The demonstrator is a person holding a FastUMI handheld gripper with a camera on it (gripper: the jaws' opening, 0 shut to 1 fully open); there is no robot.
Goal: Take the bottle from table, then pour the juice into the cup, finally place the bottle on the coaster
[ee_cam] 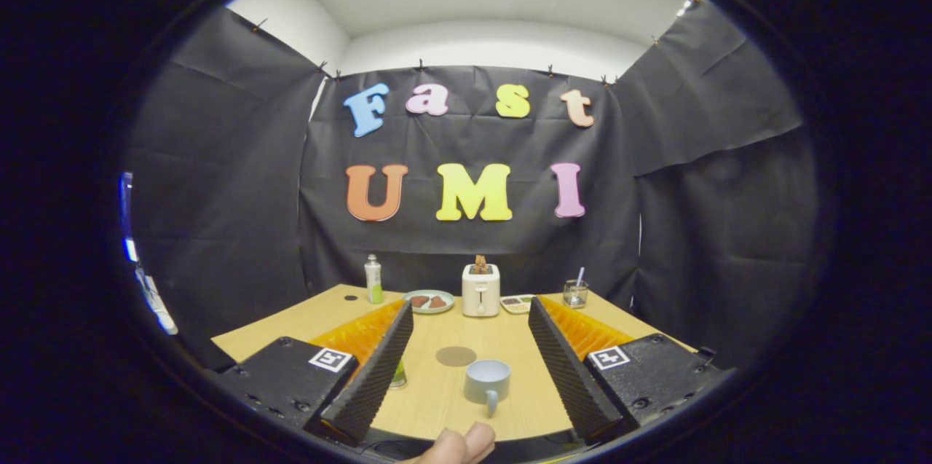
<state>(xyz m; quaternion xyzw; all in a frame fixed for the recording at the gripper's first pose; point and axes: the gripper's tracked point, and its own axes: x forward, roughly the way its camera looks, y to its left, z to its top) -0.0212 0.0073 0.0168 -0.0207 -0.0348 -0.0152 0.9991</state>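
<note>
My gripper is open, its two fingers spread wide above the wooden table. Between the fingers stands a pale blue cup, handle toward me. A round brown coaster lies just beyond the cup, slightly left. A small green-labelled item, perhaps a bottle's base, peeks out from behind the left finger, mostly hidden. A white bottle with a green lower part stands upright at the table's far left, beyond the fingers. Nothing touches either finger.
Along the far edge stand a white toaster holding toast, a plate with brown pieces to its left, a small tray and a glass with a straw to its right. A person's fingertips show at the near edge.
</note>
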